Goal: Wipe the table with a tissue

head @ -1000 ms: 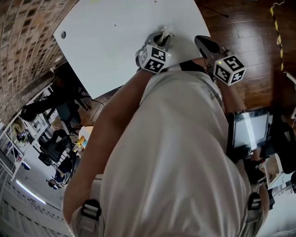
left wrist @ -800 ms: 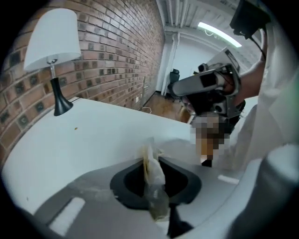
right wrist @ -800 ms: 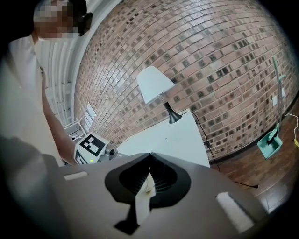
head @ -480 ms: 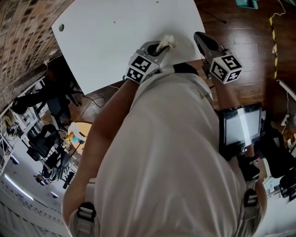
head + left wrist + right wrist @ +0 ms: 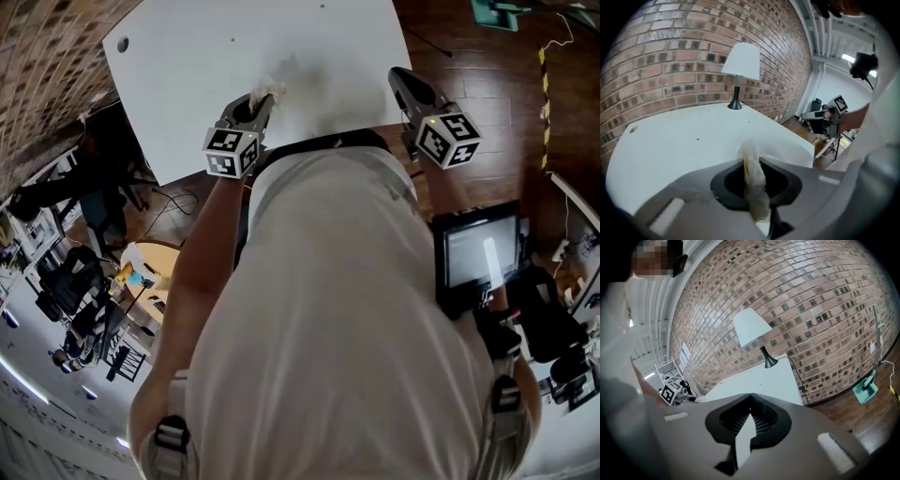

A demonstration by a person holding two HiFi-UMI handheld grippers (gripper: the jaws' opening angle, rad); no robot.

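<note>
A crumpled, yellowish tissue is pinched between the jaws of my left gripper, which is shut on it. In the head view this left gripper is over the near part of the white table, and the tissue sticks out at its tip against the tabletop. My right gripper is at the table's near right corner. Its jaws are shut with nothing between them. A small dark speck lies on the tabletop ahead of the tissue.
A lamp with a white shade stands at the table's far end by the brick wall, and shows again as the lamp in the right gripper view. A lit screen is at the person's right. A teal dustpan lies on the wooden floor.
My left gripper has carried the tissue leftward along the near part of the table and has rolled. The right gripper has stayed at the near right corner.
</note>
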